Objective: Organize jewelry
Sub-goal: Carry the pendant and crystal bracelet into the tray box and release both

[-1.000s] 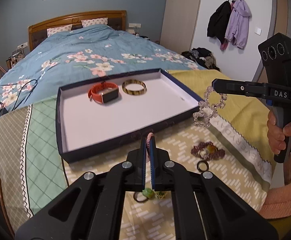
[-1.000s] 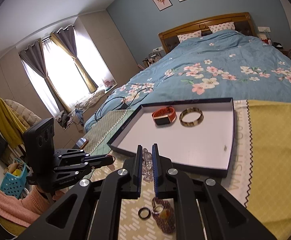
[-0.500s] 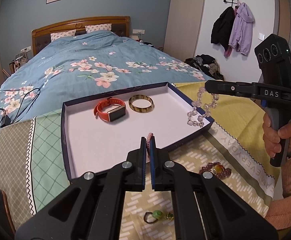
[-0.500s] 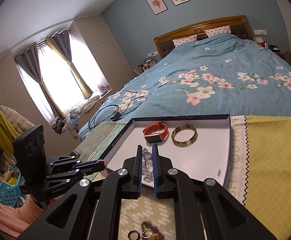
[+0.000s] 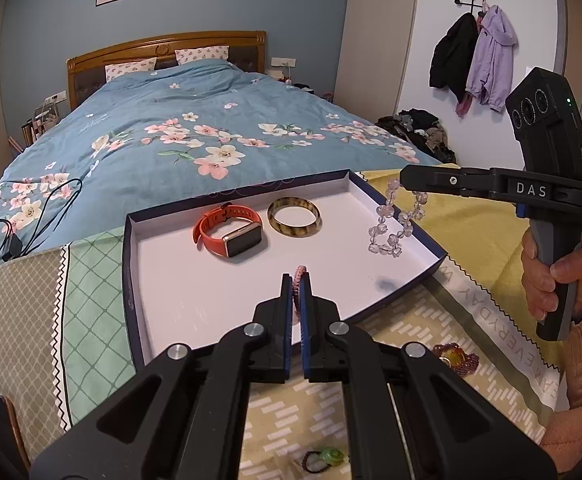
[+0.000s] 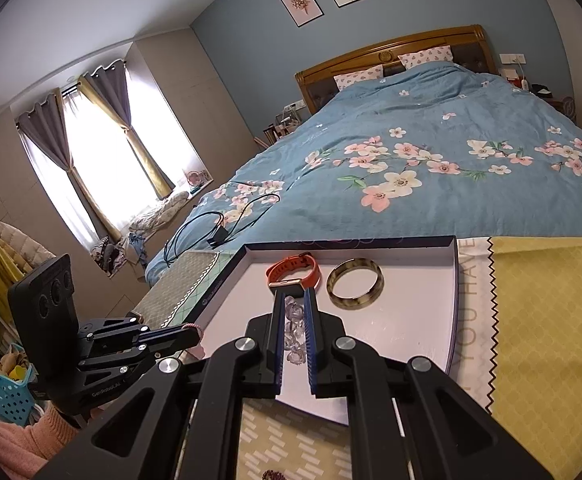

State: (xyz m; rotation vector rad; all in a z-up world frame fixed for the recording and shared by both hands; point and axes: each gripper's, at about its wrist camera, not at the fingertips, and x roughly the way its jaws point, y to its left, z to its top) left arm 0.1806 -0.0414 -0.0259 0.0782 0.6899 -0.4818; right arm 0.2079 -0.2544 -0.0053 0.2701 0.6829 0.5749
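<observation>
A dark blue tray (image 5: pixel 131 280) with a white floor lies at the foot of the bed. In it are an orange smartwatch (image 5: pixel 229 232) and a horn-patterned bangle (image 5: pixel 294 222). My left gripper (image 5: pixel 298 278) is shut on a pink braided bracelet (image 5: pixel 298 276) above the tray's near part. My right gripper (image 5: pixel 405 178) is shut on a clear crystal bead bracelet (image 5: pixel 395 224) that hangs over the tray's right side. In the right wrist view the beads (image 6: pixel 294 320) sit between the fingers, with the watch (image 6: pixel 291 276) and bangle (image 6: pixel 355 290) beyond.
A purple bead bracelet with a ring (image 5: pixel 455 358) and a green-stone ring (image 5: pixel 327 456) lie on the patterned cloth near the tray. A black cable (image 5: pixel 19 220) lies on the floral duvet to the left.
Both grippers moved forward over the tray with their bracelets. The crystal bracelet went from outside the tray's right edge to above its floor.
</observation>
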